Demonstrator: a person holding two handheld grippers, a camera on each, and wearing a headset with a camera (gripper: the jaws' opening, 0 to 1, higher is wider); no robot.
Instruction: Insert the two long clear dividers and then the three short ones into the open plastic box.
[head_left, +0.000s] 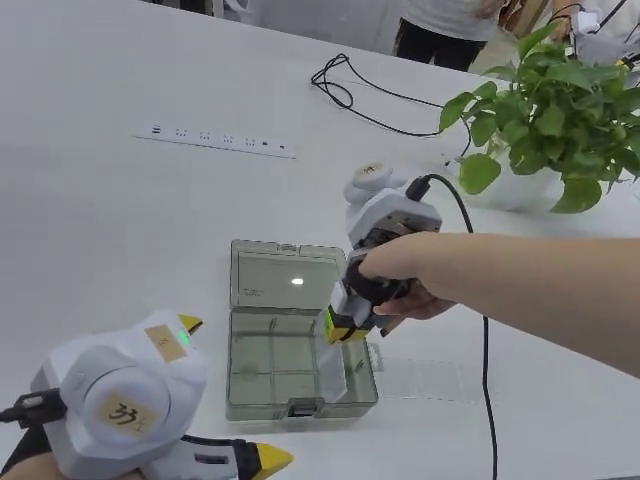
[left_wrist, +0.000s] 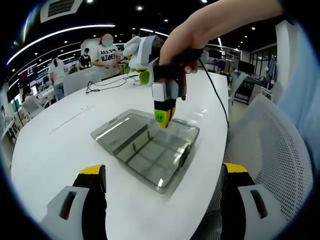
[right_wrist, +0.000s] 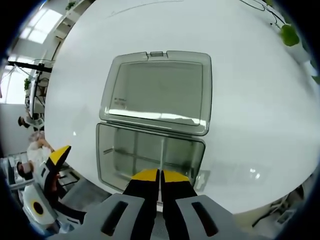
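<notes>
The right gripper (head_left: 345, 330) points down over the open plastic box (head_left: 250, 410), held by a hand (head_left: 400, 270). Its jaws are pressed together on the edge of a thin clear divider (right_wrist: 161, 150). In the right gripper view the divider runs straight ahead from the jaw tips, down into the tray and across it towards the hinge side. The tray lies directly under and ahead of these jaws. The flat lid (head_left: 285, 275) lies folded back on the tabletop (head_left: 120, 220) beyond it. Thin lines cross the tray floor on the left of the jaws; I cannot tell if they are seated dividers or moulded ribs.

More clear dividers (head_left: 430, 380) lie flat on the tabletop just to the right of the right jaws, beside the box and apart from it.

The left gripper (left_wrist: 162, 170) has its jaws spread wide and grips nothing. In its own view the box sits ahead of them and in line with the gap, with the right gripper upright over the far part of the tray.

Well beyond both pairs of jaws are a white power strip (head_left: 215, 140), a looped black cable (head_left: 375, 100) and a potted plant (head_left: 545, 100).
</notes>
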